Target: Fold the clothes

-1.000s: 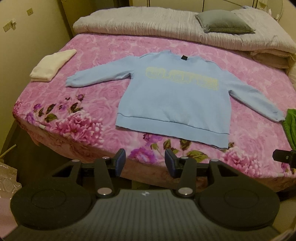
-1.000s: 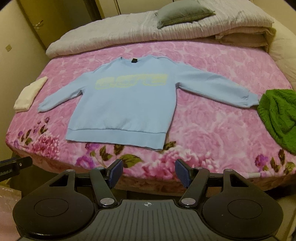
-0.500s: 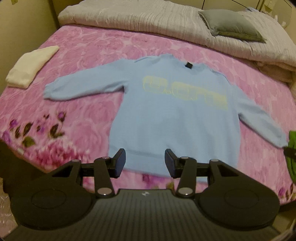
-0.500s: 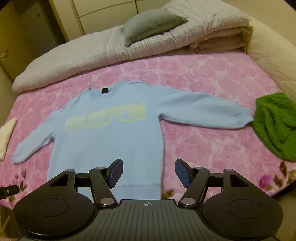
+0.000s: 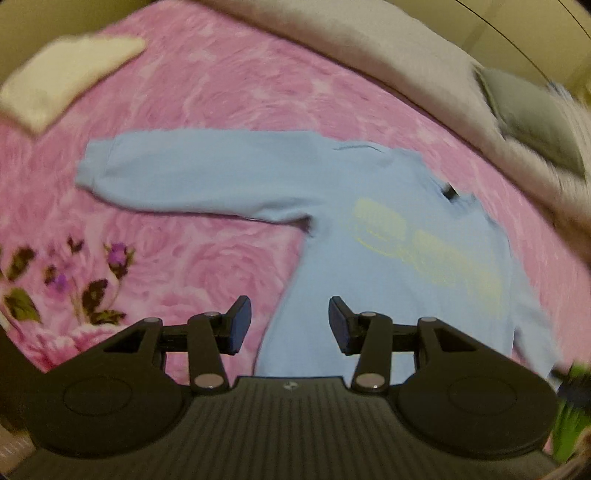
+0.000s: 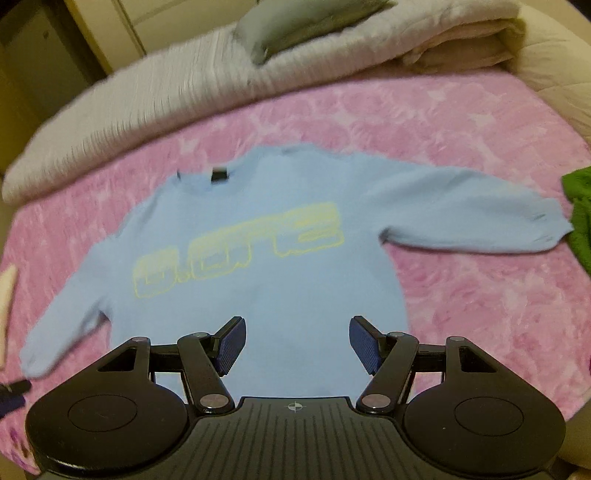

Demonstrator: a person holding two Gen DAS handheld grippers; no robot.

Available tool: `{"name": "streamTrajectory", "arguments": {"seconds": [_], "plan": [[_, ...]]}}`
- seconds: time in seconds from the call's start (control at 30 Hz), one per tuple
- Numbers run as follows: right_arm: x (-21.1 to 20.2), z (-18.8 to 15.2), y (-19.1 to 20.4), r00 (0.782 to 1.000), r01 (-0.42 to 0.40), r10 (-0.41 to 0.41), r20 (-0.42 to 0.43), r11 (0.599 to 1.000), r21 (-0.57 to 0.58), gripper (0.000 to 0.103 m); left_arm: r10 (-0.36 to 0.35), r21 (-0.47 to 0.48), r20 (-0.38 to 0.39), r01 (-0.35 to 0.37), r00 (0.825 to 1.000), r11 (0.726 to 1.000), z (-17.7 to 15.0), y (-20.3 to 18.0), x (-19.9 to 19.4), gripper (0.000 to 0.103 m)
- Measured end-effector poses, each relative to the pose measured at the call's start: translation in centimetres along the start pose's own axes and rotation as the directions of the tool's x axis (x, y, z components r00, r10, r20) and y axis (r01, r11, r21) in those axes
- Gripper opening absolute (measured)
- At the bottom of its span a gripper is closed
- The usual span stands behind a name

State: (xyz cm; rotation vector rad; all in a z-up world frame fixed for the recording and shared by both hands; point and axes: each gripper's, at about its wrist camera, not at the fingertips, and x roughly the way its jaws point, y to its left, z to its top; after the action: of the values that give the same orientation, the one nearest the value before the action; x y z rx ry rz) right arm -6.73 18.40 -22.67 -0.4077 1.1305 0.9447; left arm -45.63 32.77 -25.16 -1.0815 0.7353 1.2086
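A light blue sweatshirt (image 6: 266,266) with yellow lettering lies flat and face up on the pink floral bedspread (image 6: 480,288), both sleeves spread out. In the left wrist view the sweatshirt (image 5: 369,236) shows its left sleeve (image 5: 184,177) stretched toward the upper left. My left gripper (image 5: 290,325) hovers open above the sweatshirt's lower left side, nothing between its fingers. My right gripper (image 6: 295,345) is open above the lower middle of the body, also holding nothing. The hem is hidden behind both gripper bodies.
A folded cream garment (image 5: 66,74) lies at the bed's left edge. A green knitted garment (image 6: 581,218) sits by the right sleeve's cuff. A rolled grey-white duvet (image 6: 147,110) and a grey pillow (image 6: 303,22) line the far side of the bed.
Both grippers have moved forward over the bed and closer to the sweatshirt; the left one has swung toward the left sleeve. Both stay open. The sweatshirt has not moved.
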Motion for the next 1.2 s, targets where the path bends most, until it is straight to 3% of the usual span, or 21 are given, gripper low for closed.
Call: {"name": "streamTrajectory", "arguments": {"seconds": [0.13,0.23,0.47,0.53,0.87,0.97,1.03,1.07,1.13,1.2], "plan": [[3.5,0.1,2.1,0.997,0.049,-0.051,-0.066,0.998,-0.031,0.066,-0.029,-0.192,0.000,0.028,1.000,0.981,1.5,5.5,3.6,0.037],[5.6,0.3,3.3,0.992,0.081,-0.086,-0.094,0.995,-0.052,0.066,-0.028,-0.318,0.026,0.035,0.999,0.947,2.5,9.4,6.2,0.034],[10.4,0.9,4.5,0.979,0.157,-0.166,-0.118,0.985,-0.077,0.066,0.010,-0.573,0.108,0.054,0.994,0.817,4.2,17.8,11.2,0.034],[11.6,1.1,4.7,0.977,0.164,-0.173,-0.126,0.984,-0.075,0.066,0.031,-0.611,0.134,0.058,0.990,0.790,4.5,19.4,11.8,0.034],[15.8,1.2,5.1,0.966,0.195,-0.208,-0.151,0.976,-0.092,0.066,0.106,-0.654,0.246,0.084,0.964,0.752,5.4,22.1,14.2,0.036],[16.4,1.1,4.6,0.965,0.192,-0.205,-0.160,0.977,-0.093,0.066,0.118,-0.677,0.282,0.110,0.952,0.728,5.6,22.3,14.6,0.031],[16.8,1.1,4.3,0.965,0.189,-0.202,-0.165,0.977,-0.095,0.066,0.126,-0.679,0.288,0.109,0.949,0.726,6.2,22.1,14.6,0.005],[17.0,1.2,4.0,0.965,0.190,-0.203,-0.167,0.977,-0.094,0.066,0.134,-0.674,0.291,0.103,0.947,0.732,6.6,21.8,14.5,0.005],[17.0,1.5,3.3,0.965,0.192,-0.204,-0.166,0.978,-0.085,0.066,0.162,-0.614,0.317,0.072,0.934,0.786,7.7,19.8,13.3,0.004],[16.8,1.8,2.6,0.966,0.195,-0.204,-0.160,0.978,-0.070,0.066,0.171,-0.499,0.367,0.038,0.914,0.866,9.0,16.6,11.7,0.003]]}}
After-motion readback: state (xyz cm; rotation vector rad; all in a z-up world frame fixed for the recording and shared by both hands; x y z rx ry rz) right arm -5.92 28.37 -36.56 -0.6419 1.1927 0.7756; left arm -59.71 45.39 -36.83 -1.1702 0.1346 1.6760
